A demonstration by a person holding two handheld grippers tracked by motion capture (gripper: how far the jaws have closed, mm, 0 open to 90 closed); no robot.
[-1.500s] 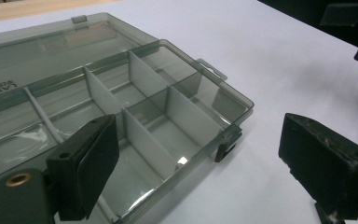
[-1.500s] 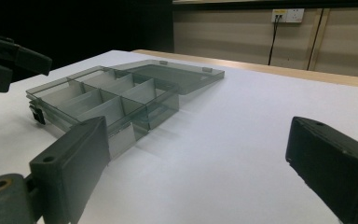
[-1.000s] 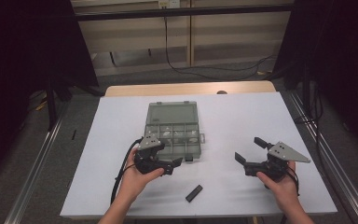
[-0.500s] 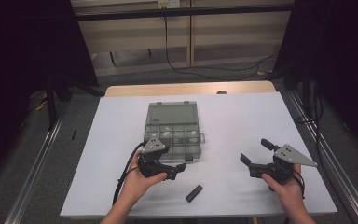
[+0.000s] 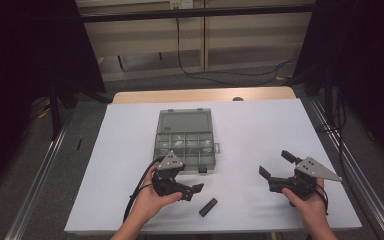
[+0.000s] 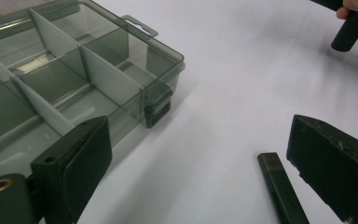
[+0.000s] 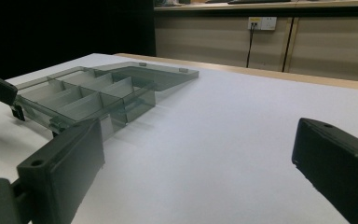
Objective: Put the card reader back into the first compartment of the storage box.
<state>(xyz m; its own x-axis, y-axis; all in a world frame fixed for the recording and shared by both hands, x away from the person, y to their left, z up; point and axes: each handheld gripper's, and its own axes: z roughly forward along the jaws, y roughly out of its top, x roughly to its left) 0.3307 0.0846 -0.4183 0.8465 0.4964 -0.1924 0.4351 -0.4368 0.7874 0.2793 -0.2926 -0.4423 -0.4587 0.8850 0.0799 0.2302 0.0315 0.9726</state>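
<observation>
A smoky clear compartment box (image 5: 185, 144) lies open at the table's middle, its lid (image 5: 182, 120) flat behind it. The left gripper view shows its dividers (image 6: 74, 79) and front latch (image 6: 157, 105). A small black bar (image 5: 208, 206) lies near the front edge, also seen low on the right (image 6: 279, 186). My left gripper (image 5: 187, 187) stands open just in front of the box, with the bar beside its right jaw (image 6: 205, 172). My right gripper (image 5: 277, 165) is open over bare table at the right, empty (image 7: 196, 172), facing the box (image 7: 88, 93).
The white table top (image 5: 260, 130) has free room right of the box and along its left side. A wooden strip (image 5: 205, 95) borders the far edge. Cables (image 5: 195, 70) lie on the floor beyond. Dark curtains flank both sides.
Both hands have drawn a little toward the near edge. My left gripper has shifted right, closer to the black bar. Both stay open.
</observation>
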